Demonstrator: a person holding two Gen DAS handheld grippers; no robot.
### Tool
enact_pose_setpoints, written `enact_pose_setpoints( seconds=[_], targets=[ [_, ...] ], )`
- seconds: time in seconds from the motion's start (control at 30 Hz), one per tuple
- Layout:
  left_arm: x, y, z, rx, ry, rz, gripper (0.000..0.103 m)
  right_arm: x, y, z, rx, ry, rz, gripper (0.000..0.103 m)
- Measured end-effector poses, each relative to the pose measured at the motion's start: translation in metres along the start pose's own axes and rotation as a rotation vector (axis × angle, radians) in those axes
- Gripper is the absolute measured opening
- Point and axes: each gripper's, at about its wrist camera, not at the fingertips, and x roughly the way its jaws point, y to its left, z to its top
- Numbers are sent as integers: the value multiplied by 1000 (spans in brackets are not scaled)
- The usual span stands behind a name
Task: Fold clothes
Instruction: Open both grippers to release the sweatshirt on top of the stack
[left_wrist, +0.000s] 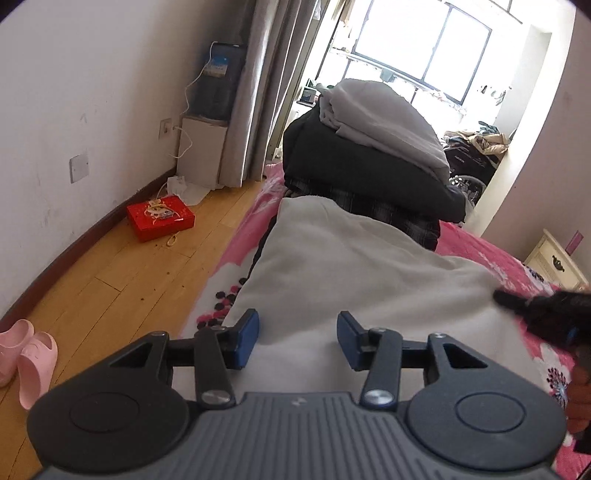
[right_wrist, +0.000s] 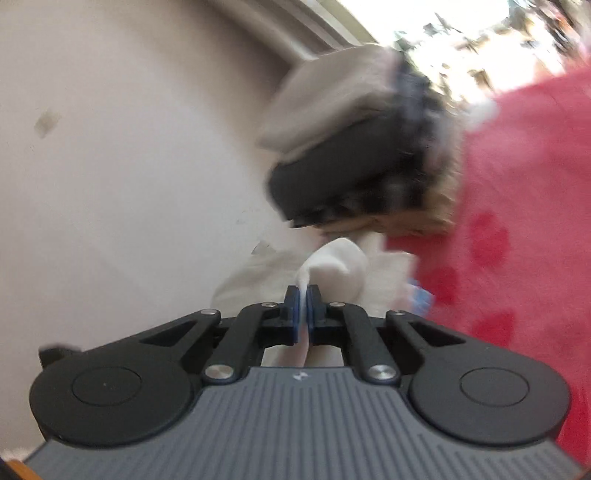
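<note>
Pink bedspread (left_wrist: 480, 243), white garment (left_wrist: 332, 258) lengthwise toward clothes stack (left_wrist: 369, 155); left tool (left_wrist: 297, 339) half-open, empty; right tool (right_wrist: 303, 306) clamped on its edge.

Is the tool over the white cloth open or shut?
Open. The left tool's two blue pads stand wide apart above the white cloth with nothing pinched between them.

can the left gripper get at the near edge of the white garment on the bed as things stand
Probably yes: the left gripper hovers open right over the white garment, with nothing between its fingers and the cloth.
</note>
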Motion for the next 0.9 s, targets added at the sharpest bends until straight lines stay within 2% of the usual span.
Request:
enact_pose_setpoints(
  seconds=[0.03, 0.1, 0.2, 0.27, 0.33, 0.43, 0.5, 0.53, 0.63, 0.67, 0.77, 0.83, 0.9],
  targets=[
    [1, 0, -1, 8, 2, 0, 48, 2, -14, -2, 62, 10, -24, 4],
    [-2, -3, 1, 23, 2, 12, 48, 0, -26, -5, 107, 0, -18, 7],
    [-5, -13, 11, 59, -41, 20, 48, -28, -9, 0, 35, -128, -56, 9],
    [-6, -20, 18, 86, -77, 22, 49, -32, 3, 8, -19, -160, -22, 9],
    [7, -31, 31, 111, -71, 0, 49, -21, 20, 15, -94, -110, 30, 9],
    [43, -48, 53, 136, -26, -23, 50, 15, 36, 16, -178, 12, 50, 9],
    [73, -52, 62, 133, 15, 23, 49, 38, 24, 20, -152, 39, -38, 5],
    [79, -49, 67, 109, 18, 39, 47, 44, 14, 22, -120, 21, -88, 4],
    [97, -39, 81, 38, 26, 86, 48, 26, -9, 27, -5, -119, -191, 9],
    [98, -35, 84, 13, 20, 95, 48, 15, -14, 28, 17, -150, -205, 9],
    [73, -20, 86, -59, -35, 90, 52, -20, -17, 28, 8, -164, -192, 9],
    [49, -15, 80, -73, -54, 85, 52, -40, -10, 23, -19, -127, -119, 9],
    [21, -10, 66, -81, -59, 67, 52, -55, 10, 10, -110, -54, -53, 9]
  ],
)
